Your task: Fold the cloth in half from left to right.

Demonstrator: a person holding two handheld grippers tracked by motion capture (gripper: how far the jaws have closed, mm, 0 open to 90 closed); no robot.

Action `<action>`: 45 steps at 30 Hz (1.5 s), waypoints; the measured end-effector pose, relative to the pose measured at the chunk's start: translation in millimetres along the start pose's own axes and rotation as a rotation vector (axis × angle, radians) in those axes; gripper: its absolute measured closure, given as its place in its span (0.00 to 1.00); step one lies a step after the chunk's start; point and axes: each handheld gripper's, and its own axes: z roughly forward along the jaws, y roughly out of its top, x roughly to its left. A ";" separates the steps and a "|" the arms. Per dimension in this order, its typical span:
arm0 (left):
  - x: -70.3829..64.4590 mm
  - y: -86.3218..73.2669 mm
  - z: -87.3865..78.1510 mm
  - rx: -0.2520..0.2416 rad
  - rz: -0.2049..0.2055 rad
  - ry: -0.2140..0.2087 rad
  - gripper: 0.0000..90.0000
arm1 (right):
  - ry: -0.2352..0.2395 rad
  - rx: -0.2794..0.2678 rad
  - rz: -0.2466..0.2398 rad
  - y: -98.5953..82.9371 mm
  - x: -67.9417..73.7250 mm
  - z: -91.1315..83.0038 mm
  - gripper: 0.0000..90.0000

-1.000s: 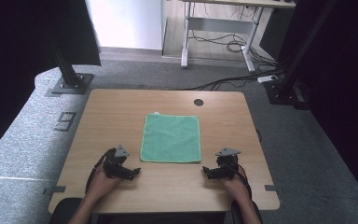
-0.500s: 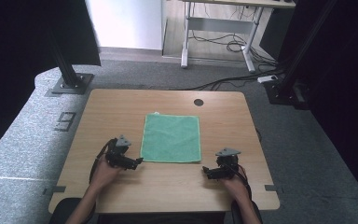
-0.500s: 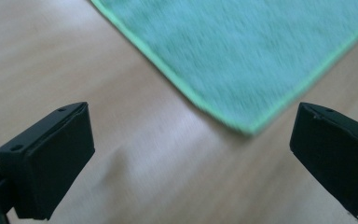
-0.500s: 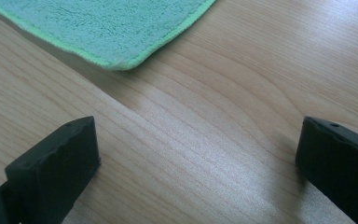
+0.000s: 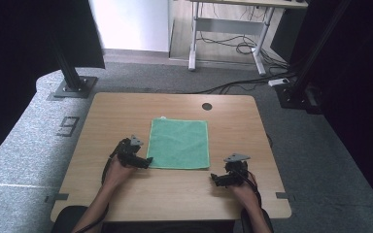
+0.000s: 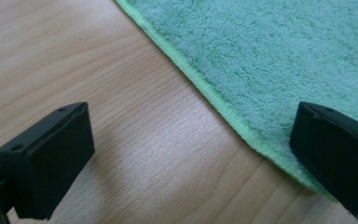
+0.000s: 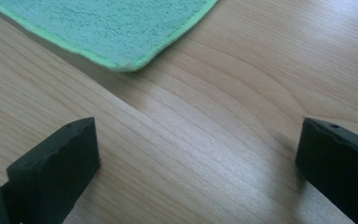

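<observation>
I held my left claw [image 5: 145,162] spread astride the near left edge of the green cloth [image 5: 179,143] lying flat mid-desk [image 5: 175,191], ready to pinch, while my right claw [image 5: 216,179] waited spread off its near right corner.

Left black two-jaw gripper [image 5: 148,162] held low, jaws spread wide; right black two-jaw gripper [image 5: 213,179] likewise low with jaws wide apart, forearms nearly parallel
</observation>
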 end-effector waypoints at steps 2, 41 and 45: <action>-4.4 -1.5 -1.5 0.003 0.002 -0.010 0.00 | -0.003 -0.002 -0.008 1.6 1.1 -0.3 0.00; 35.9 30.4 3.4 -0.005 -0.055 0.057 0.00 | -0.023 -0.007 -0.015 51.4 7.9 34.7 0.00; 53.3 42.4 14.2 -0.015 -0.092 0.076 0.00 | -0.053 0.019 -0.013 53.5 4.5 43.9 0.00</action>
